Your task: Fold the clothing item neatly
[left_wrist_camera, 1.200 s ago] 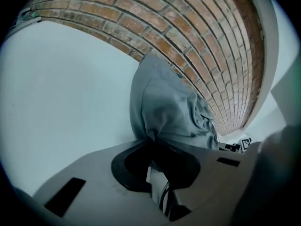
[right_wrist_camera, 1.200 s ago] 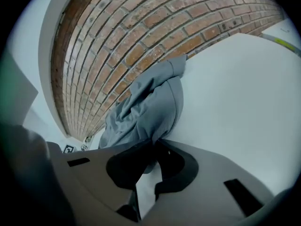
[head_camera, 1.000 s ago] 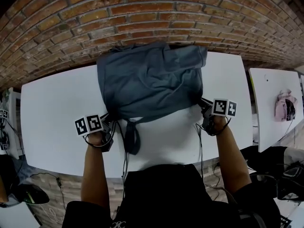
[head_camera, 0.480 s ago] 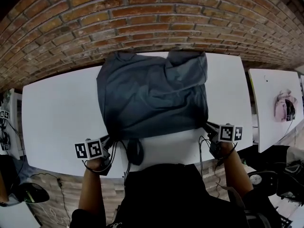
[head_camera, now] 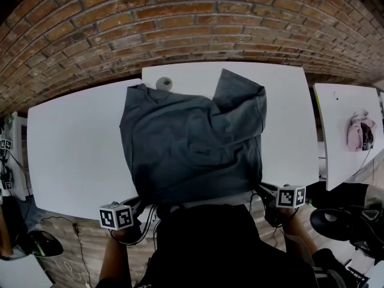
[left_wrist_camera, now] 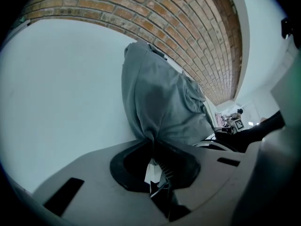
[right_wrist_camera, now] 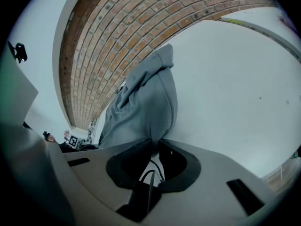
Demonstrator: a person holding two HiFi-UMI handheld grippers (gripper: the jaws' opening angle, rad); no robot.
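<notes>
Grey cloth, one garment (head_camera: 192,143), lies spread on a white table (head_camera: 288,119), filling most of it from the far edge to the near one. Its near hem hangs just past the near edge. The far right part stands up in a rumpled flap, while the far left part lies flatter.

Two grippers hold the near hem, one at each corner. The left gripper (head_camera: 139,201) is at the near left corner. In its own view the left gripper (left_wrist_camera: 153,142) has its jaws drawn nearly together, pinching a gathered bunch of the garment (left_wrist_camera: 160,98). The right gripper (head_camera: 264,191) is at the near right corner. In its own view the right gripper (right_wrist_camera: 155,145) likewise has its jaws almost closed on a bunch of the garment (right_wrist_camera: 141,102). Each carries one marker cube, left (head_camera: 115,216) and right (head_camera: 291,195), making two cubes.

Three white tabletops show: the table under the garment, a left table (head_camera: 72,149) touching it, and a right table (head_camera: 339,119) standing apart. One small grey round object (head_camera: 164,83), too small to identify, sits just beside the garment's far left edge. One pink item (head_camera: 359,134) rests on the right table. One brick wall (head_camera: 180,23) runs behind all three.
</notes>
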